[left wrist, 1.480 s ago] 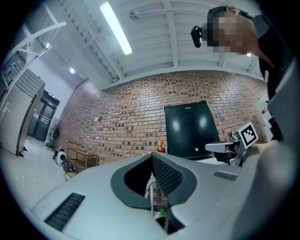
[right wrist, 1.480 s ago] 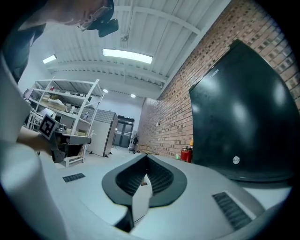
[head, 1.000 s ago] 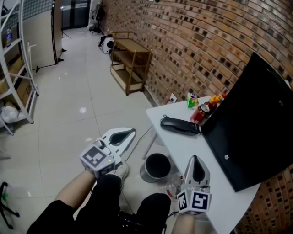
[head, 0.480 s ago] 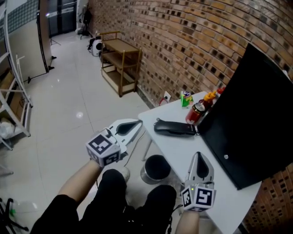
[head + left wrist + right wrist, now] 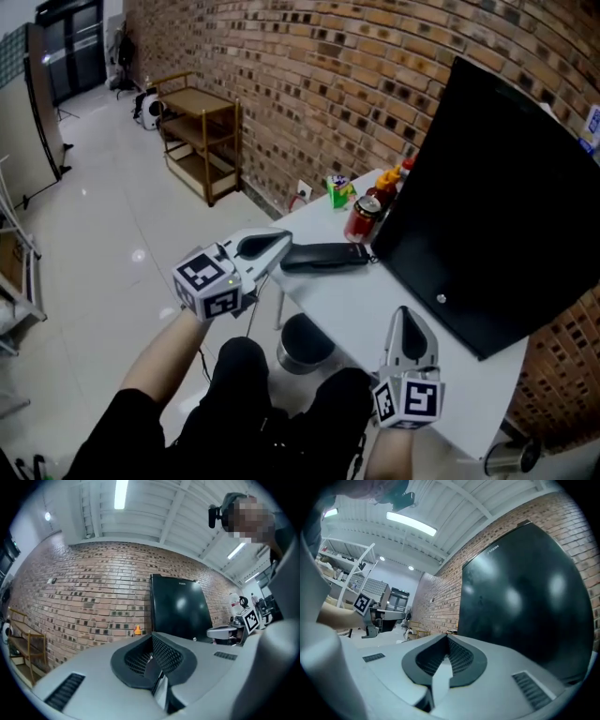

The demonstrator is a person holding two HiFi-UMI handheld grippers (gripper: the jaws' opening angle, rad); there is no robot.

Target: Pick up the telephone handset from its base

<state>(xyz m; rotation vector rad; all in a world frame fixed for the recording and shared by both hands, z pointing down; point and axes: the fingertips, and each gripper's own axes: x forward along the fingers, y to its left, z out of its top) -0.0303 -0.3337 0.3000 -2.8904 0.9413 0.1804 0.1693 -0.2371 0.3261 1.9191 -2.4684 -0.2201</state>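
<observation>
Black screen (image 5: pixel 506 187) stands along the brick wall, over a white table (image 5: pixel 412 309). The handset (image 5: pixel 323 256) lies flat at the table's left edge, just beside the bottles (image 5: pixel 361 217); we cannot tell a base apart from it. Our left gripper (image 5: pixel 279 246) is at the handset's left end, contact unclear, jaws together with nothing between them. Right gripper (image 5: pixel 405 319) is over the table, well apart from the handset, likewise closed and empty. Our judgement: approach nearly made; opening, grasp and lift all remain.
</observation>
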